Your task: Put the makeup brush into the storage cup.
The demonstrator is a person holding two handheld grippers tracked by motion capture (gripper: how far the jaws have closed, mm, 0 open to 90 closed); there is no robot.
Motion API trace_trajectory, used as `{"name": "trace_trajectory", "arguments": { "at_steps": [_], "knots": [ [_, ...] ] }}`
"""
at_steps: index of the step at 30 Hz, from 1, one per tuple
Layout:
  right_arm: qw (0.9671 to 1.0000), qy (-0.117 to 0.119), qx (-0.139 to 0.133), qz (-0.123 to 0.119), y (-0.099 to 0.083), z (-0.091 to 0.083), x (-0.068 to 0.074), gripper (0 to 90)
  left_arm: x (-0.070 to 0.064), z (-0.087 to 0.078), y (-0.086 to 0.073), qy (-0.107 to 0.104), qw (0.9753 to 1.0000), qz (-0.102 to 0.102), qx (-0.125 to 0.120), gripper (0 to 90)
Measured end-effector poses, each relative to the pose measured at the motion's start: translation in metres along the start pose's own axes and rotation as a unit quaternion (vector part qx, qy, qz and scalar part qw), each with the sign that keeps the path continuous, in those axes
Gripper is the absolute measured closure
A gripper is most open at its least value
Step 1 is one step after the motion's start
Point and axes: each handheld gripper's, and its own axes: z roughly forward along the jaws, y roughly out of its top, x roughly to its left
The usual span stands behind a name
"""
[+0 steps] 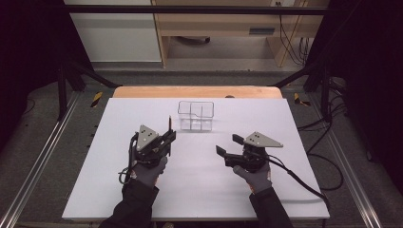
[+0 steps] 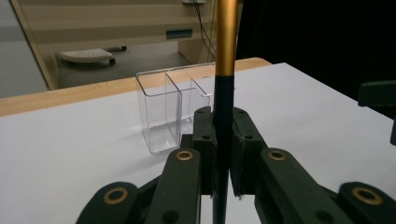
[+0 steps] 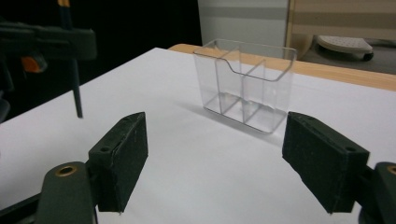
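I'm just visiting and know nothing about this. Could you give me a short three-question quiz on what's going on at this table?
1. True or false: the left hand-held gripper is shut on the black-and-gold pen.
2. The jaws of the right hand-held gripper stand: A) wide apart, B) clamped on the box.
3. What does the clear plastic organizer stand on?

Key: 1 true. 2 A. 3 The white table top; its compartments look empty.

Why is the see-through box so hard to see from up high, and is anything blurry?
High view: the clear box nearly vanishes against the bright white table. Left gripper view: the near links are soft, the pen fairly sharp. Right gripper view: the box casts a faint shadow; the background is blurred.
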Motion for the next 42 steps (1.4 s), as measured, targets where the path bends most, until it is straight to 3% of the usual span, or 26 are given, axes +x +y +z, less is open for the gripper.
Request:
{"name": "trace_trajectory", "arguments": {
  "at_steps": [3, 12, 22, 32, 42],
  "knots": [
    [0.9999, -0.008, 0.004, 0.004, -0.004, -0.005, -0.006, 20.3, 0.0, 0.001, 0.004, 0.001, 1.0, 0.003, -0.006, 81.6],
    [0.9993, -0.032, 0.015, -0.015, -0.011, -0.021, -0.017, 16.1, 0.0, 0.009, 0.014, -0.005, 0.9999, 0.013, -0.005, 81.6],
    [0.9969, -0.057, 0.036, -0.041, -0.017, -0.028, -0.018, 13.8, 0.003, 0.019, 0.025, -0.01, 0.9994, 0.032, 0.003, 81.6],
    [0.9961, -0.072, 0.039, -0.032, -0.021, -0.038, -0.027, 12.7, 0.012, 0.027, 0.037, -0.005, 0.9995, 0.031, -0.004, 81.6],
    [0.9944, -0.093, 0.04, -0.029, -0.023, -0.051, -0.033, 9.7, 0.01, 0.04, 0.045, -0.004, 0.9992, 0.039, -0.007, 81.6]
  ]
}}
